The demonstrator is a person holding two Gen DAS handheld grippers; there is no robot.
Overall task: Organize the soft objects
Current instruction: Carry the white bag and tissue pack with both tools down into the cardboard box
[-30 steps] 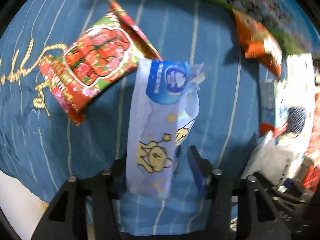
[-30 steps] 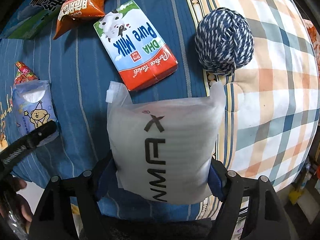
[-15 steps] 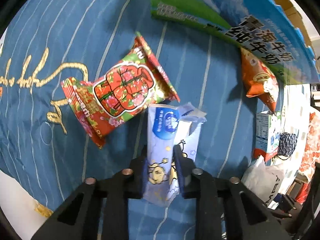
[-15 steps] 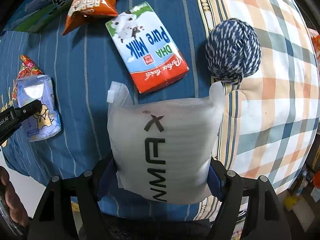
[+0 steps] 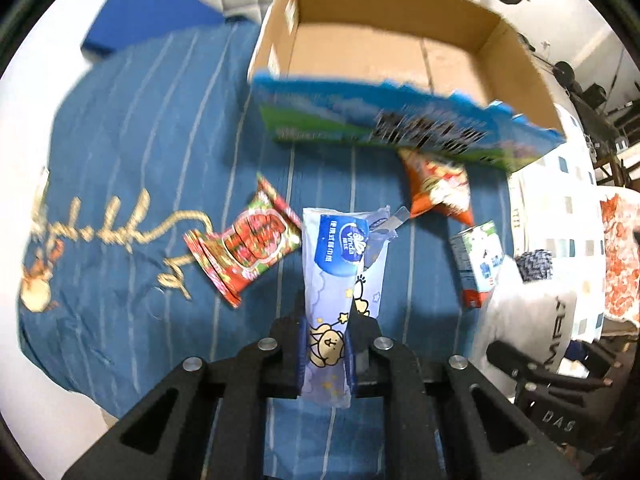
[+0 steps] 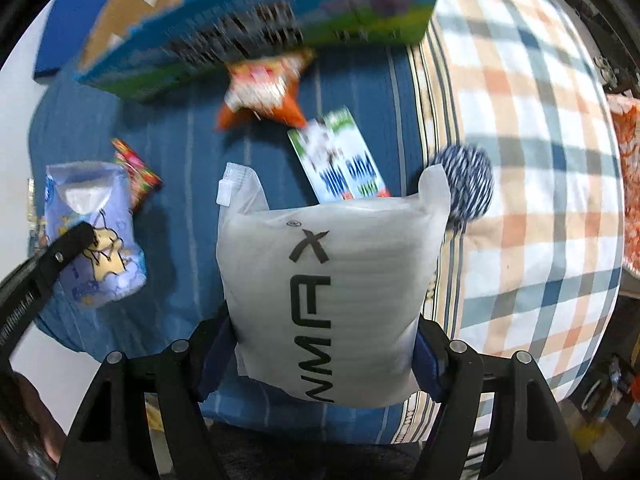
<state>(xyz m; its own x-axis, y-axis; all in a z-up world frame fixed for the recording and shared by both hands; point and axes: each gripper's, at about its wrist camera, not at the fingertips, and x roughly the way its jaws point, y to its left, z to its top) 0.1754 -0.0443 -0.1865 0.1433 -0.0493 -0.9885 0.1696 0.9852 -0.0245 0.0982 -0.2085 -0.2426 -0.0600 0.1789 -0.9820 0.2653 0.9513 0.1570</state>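
Note:
My left gripper (image 5: 325, 338) is shut on a pale blue tissue pack (image 5: 338, 280) with cartoon prints and holds it above the blue striped bedding (image 5: 120, 152). The same pack shows in the right wrist view (image 6: 96, 236). My right gripper (image 6: 324, 350) is shut on a white padded bag (image 6: 332, 296) with black letters, raised above the bed. An open cardboard box (image 5: 392, 52) with a blue-green printed flap (image 5: 400, 124) stands at the far side.
On the bedding lie a red floral snack packet (image 5: 244, 248), an orange snack bag (image 5: 440, 188), a milk carton (image 6: 344, 160) and a blue-white yarn ball (image 6: 468, 184). A checked blanket (image 6: 532, 152) covers the right side. A blue pad (image 5: 148, 28) lies at the far left.
Both grippers have lifted and tilted up with their packs, so the cardboard box has come into view. The left gripper closed on the tissue pack during the last second.

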